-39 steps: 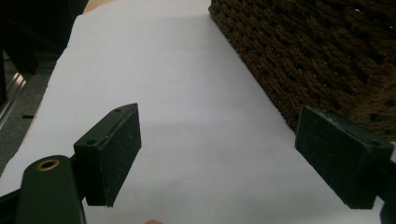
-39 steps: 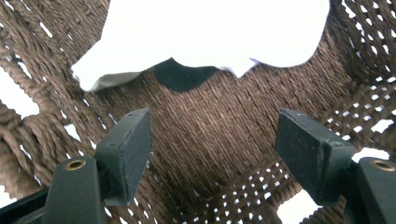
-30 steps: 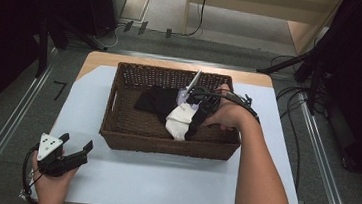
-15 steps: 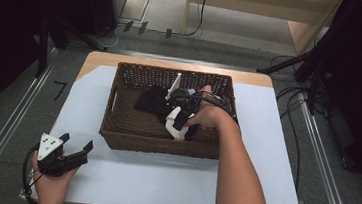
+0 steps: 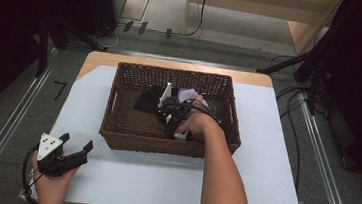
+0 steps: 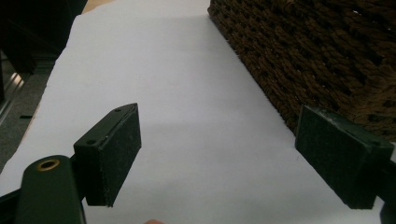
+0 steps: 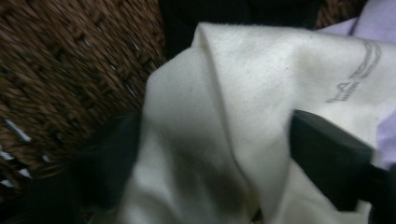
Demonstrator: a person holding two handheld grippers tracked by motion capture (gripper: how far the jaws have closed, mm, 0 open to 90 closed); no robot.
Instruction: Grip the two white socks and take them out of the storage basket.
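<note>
Nearest the person, at the table's front left corner, the left gripper (image 5: pixel 75 148) rests on the white sheet (image 5: pixel 161 180) with its jaws wide apart and nothing between them; in its own view the basket (image 6: pixel 327 56) wall runs just beside its right jaw. Farther in, the right gripper (image 5: pixel 170 126) points down into the basket (image 5: pixel 116 126), and the cream cloth (image 7: pixel 224 121) lies bunched between its two jaws, a fold running up the middle from the pads towards the far wall. The jaws have just been closing, and the cloth sits between them, though whether the pads already press on it cannot be told. That hand is plainly the nearer one; the left is well apart from the cloth. Beside the cream cloth lie a black cloth (image 5: pixel 146 101) and a lilac one (image 5: pixel 187 93). Beyond the table are a grey floor, cables and a wooden bench.
</note>
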